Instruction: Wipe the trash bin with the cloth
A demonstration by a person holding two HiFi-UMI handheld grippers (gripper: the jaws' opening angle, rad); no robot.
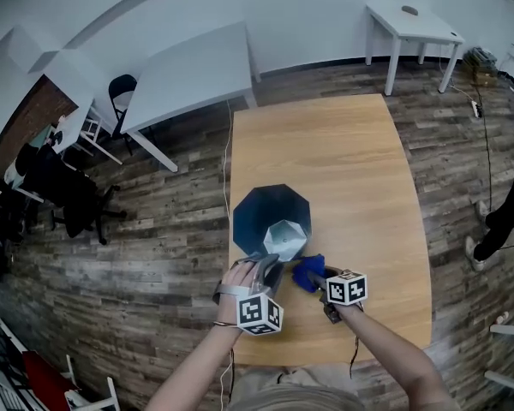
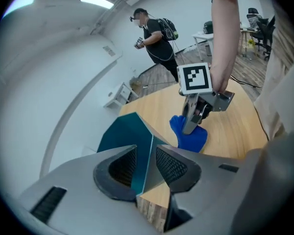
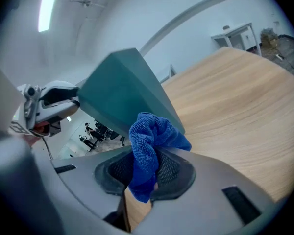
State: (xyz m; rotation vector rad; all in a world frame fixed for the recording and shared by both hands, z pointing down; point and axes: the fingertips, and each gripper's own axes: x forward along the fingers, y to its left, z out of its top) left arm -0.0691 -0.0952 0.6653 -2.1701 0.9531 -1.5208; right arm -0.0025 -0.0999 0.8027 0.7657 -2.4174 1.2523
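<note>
Over on the left, the left gripper (image 1: 270, 268) has its jaws released and standing apart, and the sharp corner of the teal bin (image 1: 270, 217) sits right in the gap between them, with neither pad pressing on it as far as I can see. The bin's near rim is just ahead of those jaws, its mouth facing up. Move right and there's the blue cloth (image 3: 149, 136), bunched and clenched tight in the right gripper (image 3: 146, 173), a fold spilling out ahead of the pads and hanging just beside the bin's outer wall. That bin looks light and thin-walled, stiff but smooth, so I'd expect it to slide or tip under a hard wipe. The rim or a corner ridge looks like the spot to pinch. The cloth is soft and floppy, best held by its bunched middle as it is. Beneath both sets of jaws lies a bare wooden table (image 1: 343, 161). Beyond it there's plank flooring (image 1: 154, 255), black chairs (image 1: 68, 191) far left, white tables (image 1: 193, 71) beyond, and a person (image 2: 154, 38) standing at the back.
</note>
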